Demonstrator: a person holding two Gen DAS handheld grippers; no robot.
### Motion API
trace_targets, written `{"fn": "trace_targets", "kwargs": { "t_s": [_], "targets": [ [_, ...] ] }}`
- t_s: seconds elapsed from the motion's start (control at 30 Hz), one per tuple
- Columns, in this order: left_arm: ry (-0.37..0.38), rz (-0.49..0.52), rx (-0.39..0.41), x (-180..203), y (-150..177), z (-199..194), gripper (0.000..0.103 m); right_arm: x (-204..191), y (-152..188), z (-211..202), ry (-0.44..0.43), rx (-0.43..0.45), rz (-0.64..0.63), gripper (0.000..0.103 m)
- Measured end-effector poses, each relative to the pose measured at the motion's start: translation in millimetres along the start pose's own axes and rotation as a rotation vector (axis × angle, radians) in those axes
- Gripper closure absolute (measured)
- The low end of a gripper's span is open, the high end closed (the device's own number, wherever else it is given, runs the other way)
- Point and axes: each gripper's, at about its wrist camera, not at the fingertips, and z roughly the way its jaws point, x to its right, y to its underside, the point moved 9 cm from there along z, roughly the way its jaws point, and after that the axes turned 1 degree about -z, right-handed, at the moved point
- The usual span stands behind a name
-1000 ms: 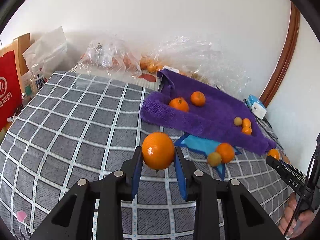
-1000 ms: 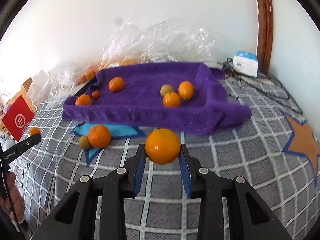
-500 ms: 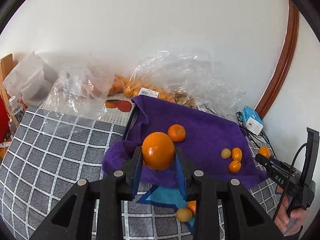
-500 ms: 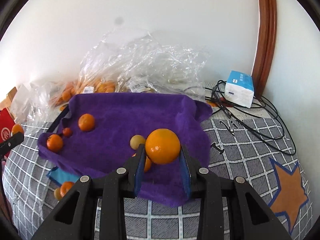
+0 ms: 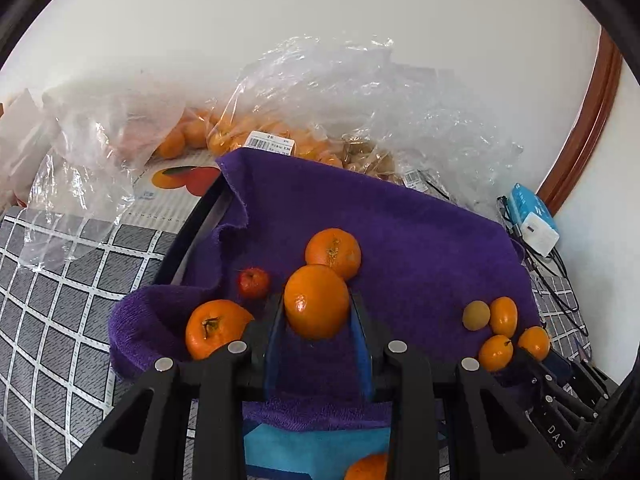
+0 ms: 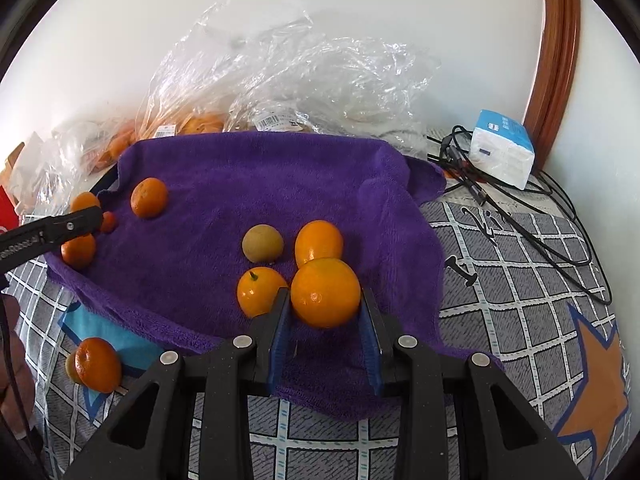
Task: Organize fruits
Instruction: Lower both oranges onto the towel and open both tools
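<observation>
Checked bedding [image 6: 520, 320] carries a purple towel [image 5: 400, 240] strewn with small fruit. Both grippers have moved forward from the bedding to above the towel: left gripper [image 5: 316, 316] pinches an orange [image 5: 316, 300], right gripper [image 6: 325, 312] pinches another orange [image 6: 325, 292].

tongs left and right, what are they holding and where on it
Each tongs grips an orange by opposite sides: left tongs on one orange, right tongs on another.
</observation>
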Motion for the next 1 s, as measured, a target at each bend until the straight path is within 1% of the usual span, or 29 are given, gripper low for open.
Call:
{"fn": "trace_targets", "kwargs": {
  "t_s": [0.07,0.17,0.27,0.4,0.57,0.7,0.83,0.9,1.0],
  "targets": [
    [-0.006,0.023,-0.002,3,2,3,0.074,0,1,1,0.001,0.004,0.001,0.07],
    [-0.005,0.064,0.016,5,4,1,0.074,-1,1,1,0.013,0.014,-0.001,0.07],
    [0.024,0.068,0.011,9,6,3,0.074,-2,2,0,0.024,0.022,-0.005,0.07],
    [-0.008,0.112,0.005,12,11,8,0.074,-2,2,1,0.026,0.03,-0.008,0.07],
    [0.004,0.089,-0.045,10,17,18,0.074,-2,3,2,0.032,0.035,-0.015,0.07],
    [-0.004,0.084,-0.041,9,17,19,0.074,-2,2,1,0.024,0.035,-0.011,0.069],
    [-0.014,0.093,-0.032,10,18,19,0.073,-2,2,-2,0.008,0.045,-0.007,0.064],
    [-0.014,0.095,-0.028,10,18,19,0.073,-3,1,-4,0.007,0.055,-0.006,0.06],
    [0.015,0.096,-0.031,13,17,17,0.073,-3,-3,-11,0.019,0.086,-0.01,0.056]
  ]
}}
